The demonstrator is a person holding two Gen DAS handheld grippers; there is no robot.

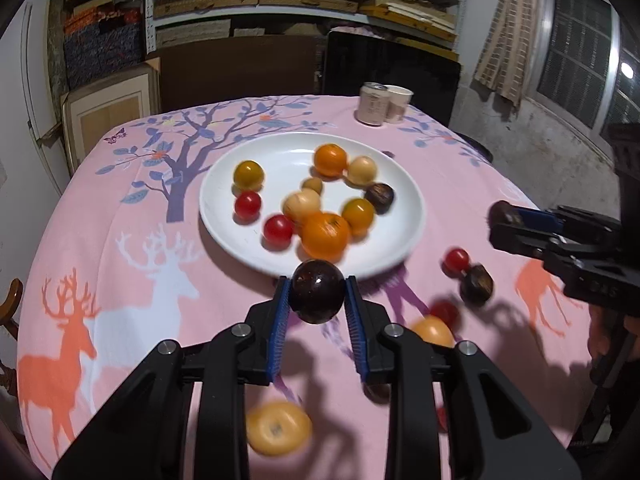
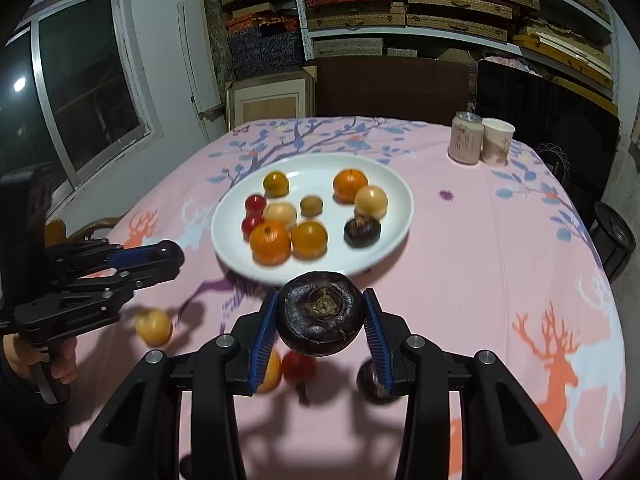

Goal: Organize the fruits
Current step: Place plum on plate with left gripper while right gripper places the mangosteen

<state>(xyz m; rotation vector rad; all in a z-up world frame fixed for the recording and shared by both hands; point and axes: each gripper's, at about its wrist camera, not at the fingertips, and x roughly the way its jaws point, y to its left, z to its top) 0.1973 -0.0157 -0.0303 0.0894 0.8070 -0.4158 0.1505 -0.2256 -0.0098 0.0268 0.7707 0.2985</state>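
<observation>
Round dark glossy fruit [image 1: 317,297] clamped in left gripper [image 1: 317,300], flat dark-brown fruit [image 2: 321,312] pinched in right gripper [image 2: 320,314], stem scar facing camera; both aloft, white round plate [image 1: 224,216] just ahead and below. Left seemingly nearer its rim; few loose fruits left on pink cloth [image 1: 120,280].

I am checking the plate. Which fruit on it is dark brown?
The dark brown fruit at the plate's right side, below a pale yellow one; the others are orange, yellow or red.
</observation>
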